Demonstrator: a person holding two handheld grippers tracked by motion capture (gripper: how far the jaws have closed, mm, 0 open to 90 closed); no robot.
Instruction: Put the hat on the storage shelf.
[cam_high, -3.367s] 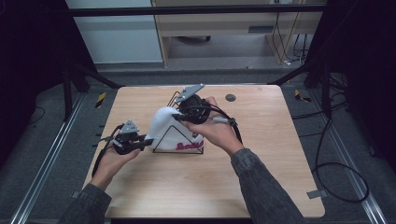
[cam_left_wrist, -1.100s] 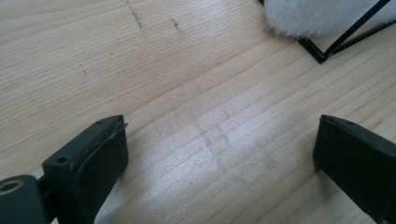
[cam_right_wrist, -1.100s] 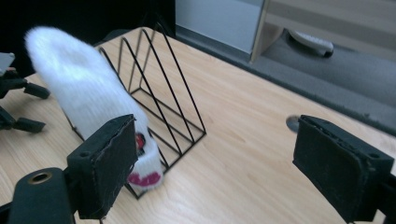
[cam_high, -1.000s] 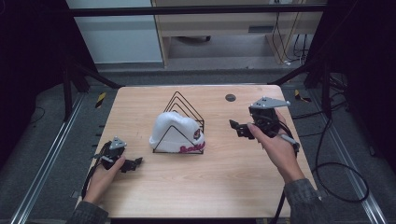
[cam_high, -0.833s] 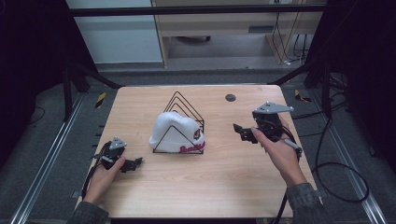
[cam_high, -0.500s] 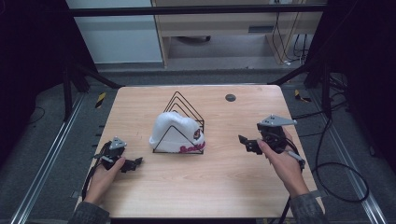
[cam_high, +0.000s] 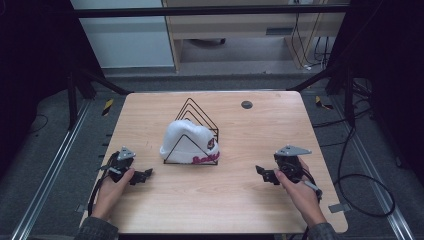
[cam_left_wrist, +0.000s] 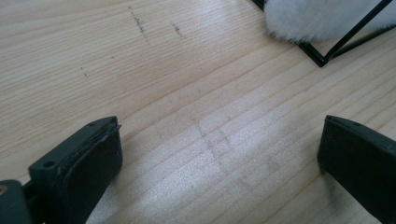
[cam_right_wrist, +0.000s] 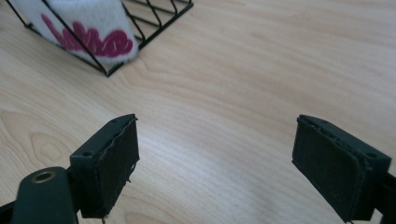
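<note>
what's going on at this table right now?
A person holds a two-jaw gripper in each hand over the light wooden table. A white fuzzy cap with pink lettering sits in the black wire triangular rack at the table's middle. Neither gripper touches it: the left gripper rests near the table's left edge, the right gripper to the right, both open and empty, fingers pointed toward the rack.

Two handheld black grippers, grey sleeves

Left gripper (cam_high: 139, 176) and right gripper (cam_high: 263, 173) are black with a grey three-cornered plate on top and a black cable trailing back; the jaw pads look flat, dark and rough-edged, with small screw holes in the housings.
</note>
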